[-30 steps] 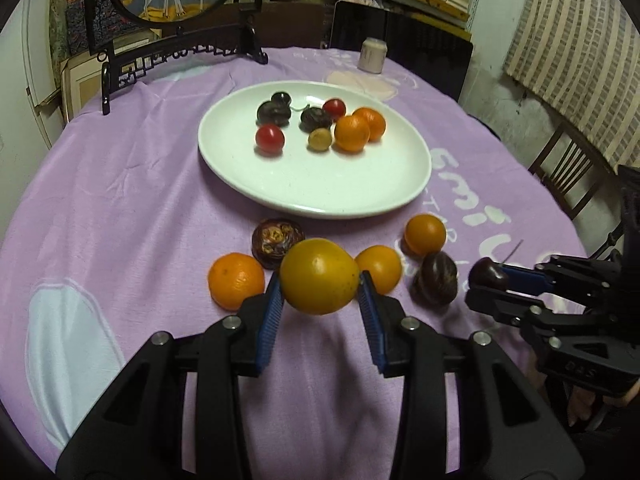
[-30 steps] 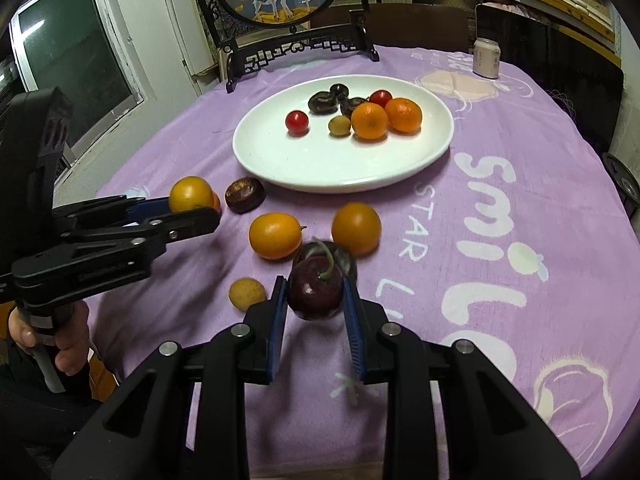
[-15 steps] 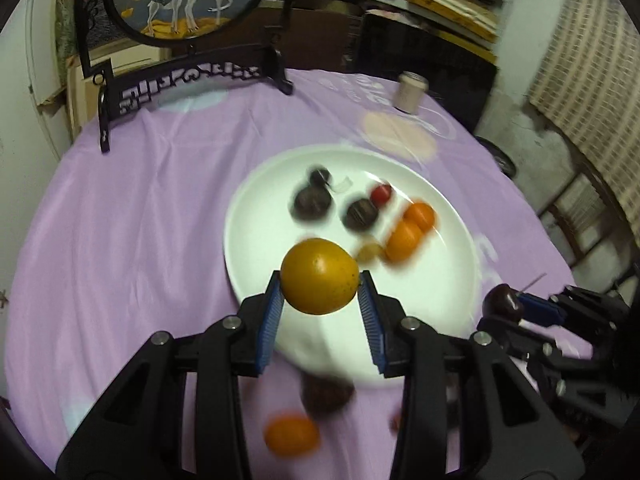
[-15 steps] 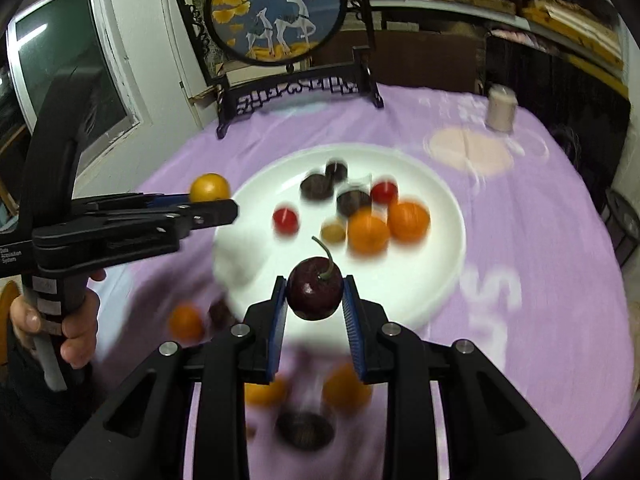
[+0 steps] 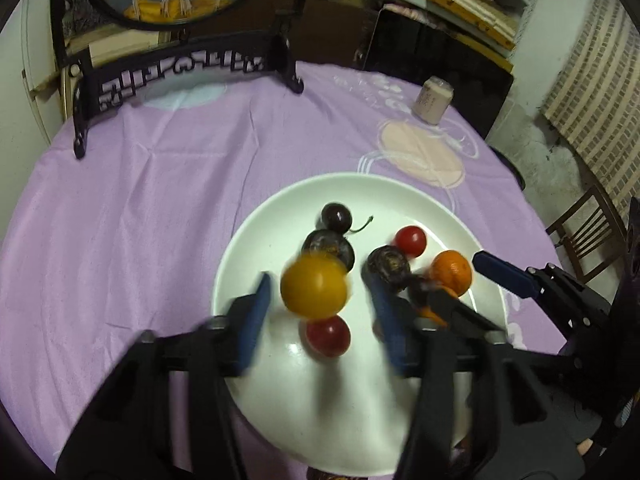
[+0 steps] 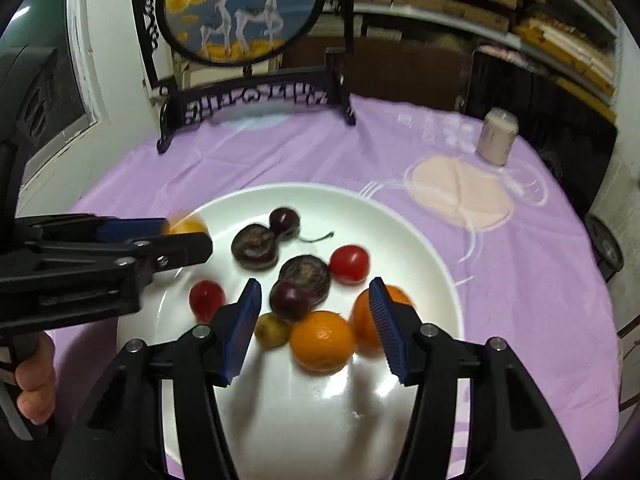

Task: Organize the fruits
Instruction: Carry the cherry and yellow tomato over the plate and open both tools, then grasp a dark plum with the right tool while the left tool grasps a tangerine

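Both jaws now gape wide — your left gripper [image 5: 320, 308] has dropped the yellow fruit [image 5: 313, 289], your right gripper [image 6: 314, 330] its cherry [image 6: 289, 299], at the plate's [image 6: 420, 248] six o'clock — two more sorted.

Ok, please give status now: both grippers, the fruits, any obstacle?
Left gripper open, yellow fruit loose between fingers. Right gripper open over white plate. Dark cherry on plate. No obstacle seen.

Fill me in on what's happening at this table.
A person is sorting fruit onto a white plate with handheld tongs in each hand. The left tongs are spread open above the plate, with a yellow-orange fruit blurred between them, apparently just let go. The right tongs are open too, with a dark cherry lying on the plate between them. Several cherries, red tomatoes and oranges already sit on the plate.
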`<action>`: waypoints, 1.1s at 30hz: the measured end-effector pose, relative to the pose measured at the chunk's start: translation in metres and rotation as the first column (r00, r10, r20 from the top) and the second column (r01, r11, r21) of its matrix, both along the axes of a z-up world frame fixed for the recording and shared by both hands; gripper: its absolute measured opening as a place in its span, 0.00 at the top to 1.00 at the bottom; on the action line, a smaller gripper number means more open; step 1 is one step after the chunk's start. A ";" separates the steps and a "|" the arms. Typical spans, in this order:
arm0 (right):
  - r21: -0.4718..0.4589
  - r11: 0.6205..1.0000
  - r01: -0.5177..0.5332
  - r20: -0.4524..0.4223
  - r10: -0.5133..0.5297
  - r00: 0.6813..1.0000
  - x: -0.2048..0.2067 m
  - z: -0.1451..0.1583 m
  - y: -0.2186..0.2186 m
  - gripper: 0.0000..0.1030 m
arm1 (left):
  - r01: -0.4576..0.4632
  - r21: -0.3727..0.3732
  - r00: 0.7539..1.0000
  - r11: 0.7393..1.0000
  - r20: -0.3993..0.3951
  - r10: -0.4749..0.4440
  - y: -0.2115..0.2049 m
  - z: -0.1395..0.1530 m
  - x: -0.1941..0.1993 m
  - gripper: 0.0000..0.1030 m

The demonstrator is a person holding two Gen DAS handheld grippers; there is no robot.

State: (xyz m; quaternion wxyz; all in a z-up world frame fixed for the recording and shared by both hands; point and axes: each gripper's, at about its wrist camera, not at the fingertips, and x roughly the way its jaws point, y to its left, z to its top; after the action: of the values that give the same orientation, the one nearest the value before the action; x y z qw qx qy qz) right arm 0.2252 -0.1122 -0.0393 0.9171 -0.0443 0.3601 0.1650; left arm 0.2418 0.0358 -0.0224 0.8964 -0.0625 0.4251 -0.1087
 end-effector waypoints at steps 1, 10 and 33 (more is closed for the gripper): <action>-0.004 1.000 0.008 0.017 -0.008 1.000 -0.006 0.002 -0.003 0.45 | -0.007 0.015 1.000 1.000 0.029 0.006 0.002 0.003 -0.009 0.40; 0.132 0.991 0.011 -0.038 -0.006 0.999 -0.120 -0.001 -0.054 0.42 | -0.030 -0.013 0.991 0.999 0.133 0.032 0.020 0.009 -0.118 0.40; 0.140 0.990 -0.014 -0.213 0.044 0.976 -0.158 -0.061 -0.038 0.59 | 0.010 0.000 1.000 1.000 0.022 -0.010 0.019 -0.034 -0.212 0.36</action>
State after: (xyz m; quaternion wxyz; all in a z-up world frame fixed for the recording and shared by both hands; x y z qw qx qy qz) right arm 0.0675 -0.1498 -0.1007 0.8709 0.0321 0.4447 0.2068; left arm 0.0300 0.0546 -0.0569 0.9005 -0.0591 0.4155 -0.1137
